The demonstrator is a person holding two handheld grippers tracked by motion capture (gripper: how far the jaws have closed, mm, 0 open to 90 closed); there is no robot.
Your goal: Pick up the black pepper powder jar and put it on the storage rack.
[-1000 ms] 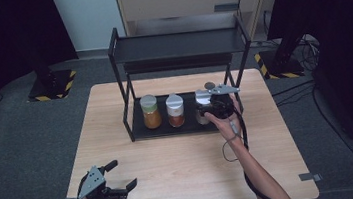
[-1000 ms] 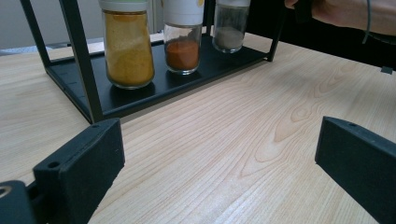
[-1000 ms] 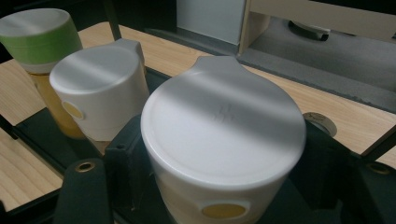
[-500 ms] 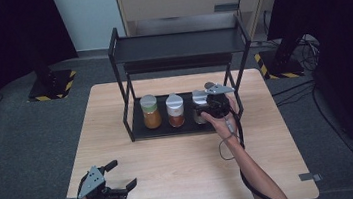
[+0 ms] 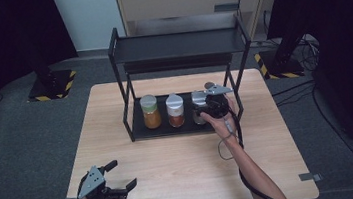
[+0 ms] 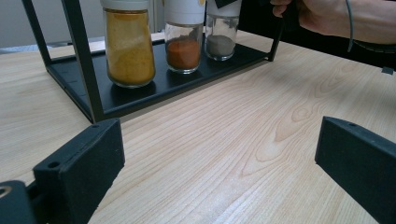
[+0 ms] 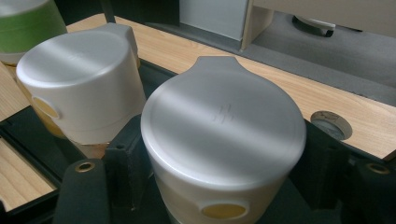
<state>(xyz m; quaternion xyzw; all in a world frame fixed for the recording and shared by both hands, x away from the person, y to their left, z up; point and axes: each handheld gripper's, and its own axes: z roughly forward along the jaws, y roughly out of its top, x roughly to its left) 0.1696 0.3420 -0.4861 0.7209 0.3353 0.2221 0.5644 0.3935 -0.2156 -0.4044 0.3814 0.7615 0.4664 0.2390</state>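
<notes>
Here, right gripper (image 5: 204,107) clamps the white-capped glass jar of grey powder (image 7: 223,154) on the black metal rack's bottom shelf (image 5: 140,131), at the row's 3 o'clock end. Left gripper (image 5: 120,175) rests open at the light wooden table's (image 5: 182,169) 7 o'clock corner.

We count three spice jars (image 5: 175,110) (one green-lidded, two white-lidded), one black rack (image 5: 177,45), one table (image 5: 182,171), two grippers (image 5: 105,185).
</notes>
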